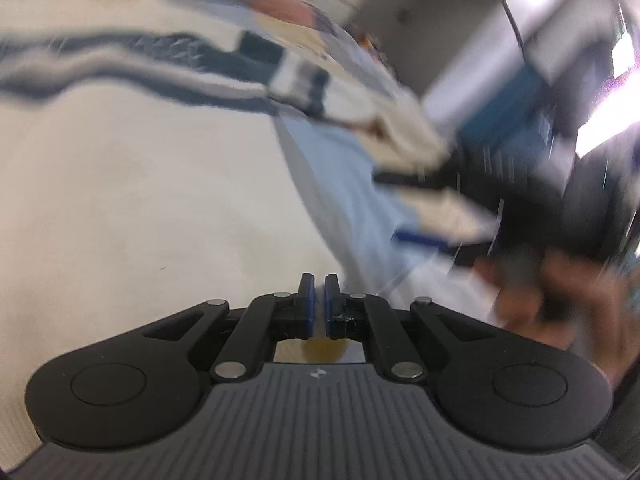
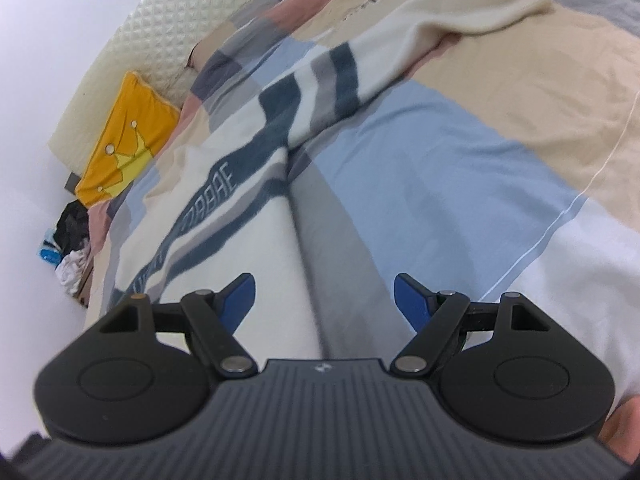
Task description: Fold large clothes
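The left claw (image 1: 319,304) has its blue pads nearly together with a thin gap between them; whether any cloth is pinched there cannot be told through the blur. It sits over the plain cream body of the sweater (image 1: 140,184). The right claw (image 2: 324,304) stands wide apart, holding nothing, above the sweater's side edge. The sweater (image 2: 240,216), cream with dark blue and grey stripes, lies spread on the bed (image 2: 460,184), one sleeve reaching away across the patchwork cover. A yellow pillow (image 2: 128,136) lies near the padded headboard (image 2: 160,24).
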The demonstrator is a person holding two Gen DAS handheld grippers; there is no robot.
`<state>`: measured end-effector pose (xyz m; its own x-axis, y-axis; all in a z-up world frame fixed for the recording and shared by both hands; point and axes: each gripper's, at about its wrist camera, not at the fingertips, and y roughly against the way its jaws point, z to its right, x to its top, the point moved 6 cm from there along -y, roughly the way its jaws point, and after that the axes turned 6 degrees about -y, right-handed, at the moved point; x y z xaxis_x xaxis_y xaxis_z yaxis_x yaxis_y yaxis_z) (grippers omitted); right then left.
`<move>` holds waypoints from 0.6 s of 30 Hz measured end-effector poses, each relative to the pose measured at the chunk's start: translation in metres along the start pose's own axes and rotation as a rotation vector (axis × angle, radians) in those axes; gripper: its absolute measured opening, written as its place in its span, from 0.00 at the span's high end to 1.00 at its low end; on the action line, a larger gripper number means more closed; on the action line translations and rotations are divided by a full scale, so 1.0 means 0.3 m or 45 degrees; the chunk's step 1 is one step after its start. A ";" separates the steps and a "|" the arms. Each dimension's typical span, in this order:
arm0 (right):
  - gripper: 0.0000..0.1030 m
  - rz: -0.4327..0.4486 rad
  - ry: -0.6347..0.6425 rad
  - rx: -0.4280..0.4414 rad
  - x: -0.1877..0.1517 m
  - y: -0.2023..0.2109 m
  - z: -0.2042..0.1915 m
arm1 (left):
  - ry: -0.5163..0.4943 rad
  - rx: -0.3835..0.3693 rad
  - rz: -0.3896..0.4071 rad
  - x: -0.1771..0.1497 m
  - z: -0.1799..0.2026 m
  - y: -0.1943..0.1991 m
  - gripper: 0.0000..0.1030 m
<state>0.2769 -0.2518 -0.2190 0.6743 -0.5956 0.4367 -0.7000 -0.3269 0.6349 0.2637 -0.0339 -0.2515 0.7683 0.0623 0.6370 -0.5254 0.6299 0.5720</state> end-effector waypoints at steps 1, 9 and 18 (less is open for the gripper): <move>0.24 -0.019 0.003 0.011 -0.007 -0.007 -0.005 | 0.098 -0.027 0.017 0.009 -0.037 0.015 0.94; 0.24 -0.218 -0.039 0.070 -0.094 -0.075 -0.021 | 0.467 -0.026 0.129 0.056 -0.220 0.089 0.95; 0.49 -0.455 0.020 0.227 -0.238 -0.089 -0.112 | 0.618 0.050 0.175 0.062 -0.340 0.092 0.95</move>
<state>0.2553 -0.1760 -0.2458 0.8854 -0.4102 0.2186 -0.4492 -0.6346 0.6289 0.3009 0.0635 -0.2766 0.7674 0.5015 0.3995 -0.6400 0.5613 0.5247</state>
